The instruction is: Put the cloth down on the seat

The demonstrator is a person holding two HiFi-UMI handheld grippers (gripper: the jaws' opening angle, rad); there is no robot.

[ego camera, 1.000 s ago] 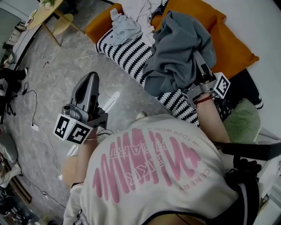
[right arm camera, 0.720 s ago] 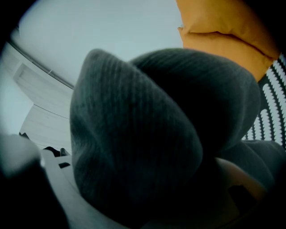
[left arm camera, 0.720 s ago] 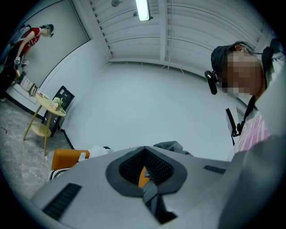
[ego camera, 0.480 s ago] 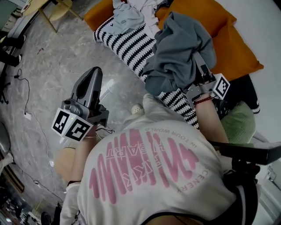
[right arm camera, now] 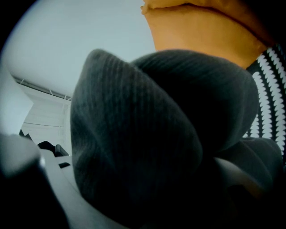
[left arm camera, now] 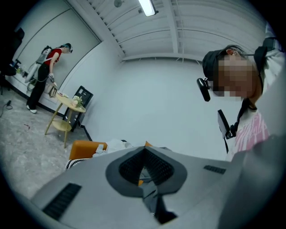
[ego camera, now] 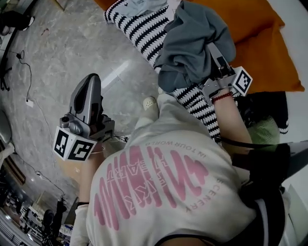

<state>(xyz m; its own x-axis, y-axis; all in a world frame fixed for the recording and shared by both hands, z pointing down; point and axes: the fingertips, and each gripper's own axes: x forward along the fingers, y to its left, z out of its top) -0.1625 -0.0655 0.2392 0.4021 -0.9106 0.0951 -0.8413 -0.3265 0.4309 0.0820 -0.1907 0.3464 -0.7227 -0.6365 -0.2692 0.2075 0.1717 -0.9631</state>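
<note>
Mock living corner in a bare white hall (strip light point(left arm camera: 147, 6) overhead): orange sofa point(ego camera: 269, 53), side table point(left arm camera: 67, 102).

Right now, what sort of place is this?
Likely a studio mocked up as a living room: an orange sofa with a striped throw, a small side table, and bare white walls under strip lighting.

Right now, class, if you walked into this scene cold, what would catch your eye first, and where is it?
The bunched grey cloth stands out first, gripped by the right gripper over the seat's black-and-white striped cover, beside the orange cushion. Next comes the left gripper, shut and empty, held out over the grey floor.
</note>
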